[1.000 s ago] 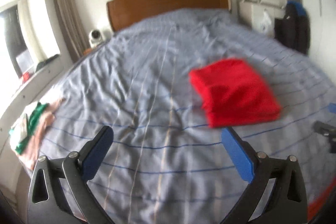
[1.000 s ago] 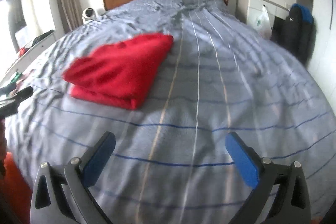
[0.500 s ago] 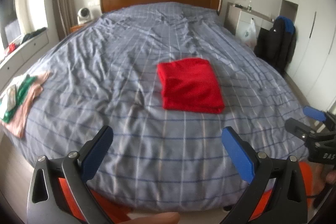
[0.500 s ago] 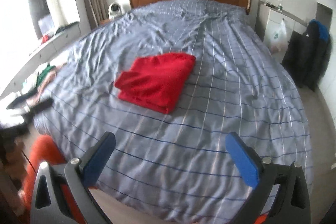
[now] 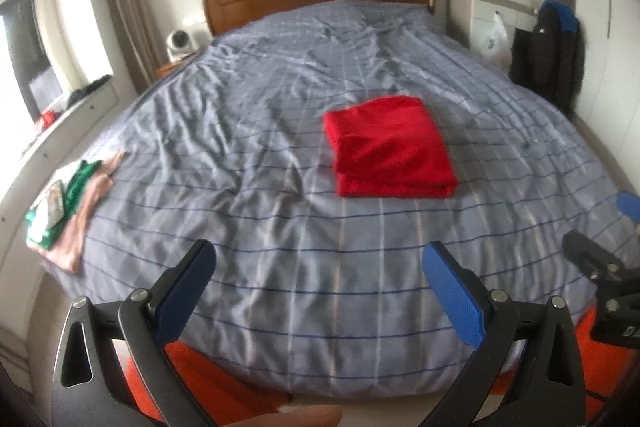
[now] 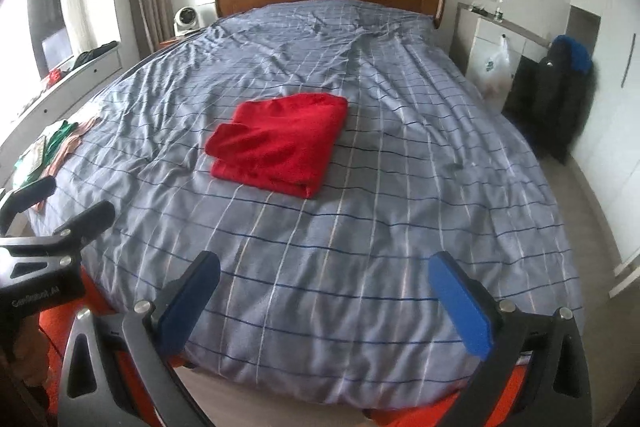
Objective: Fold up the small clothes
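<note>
Distance is the big change here: a second ago both grippers were low over the grey-blue checked bedspread [image 6: 400, 155] right next to the folded red knit garment [image 6: 280, 143], and now they've backed off to the foot of the bed, so the whole mattress shows in both wrist views. Left gripper [image 5: 320, 283] is spread wide with nothing in it, same for the right gripper [image 6: 324, 287], jaws wide and empty. The red piece sits as a neat square around the middle of the bed, well apart from both tools. Looks to me like this one's done. Over at the left edge there's a small pile of green, white and pink clothes [image 5: 64, 195], probably the next thing to go for.
</note>
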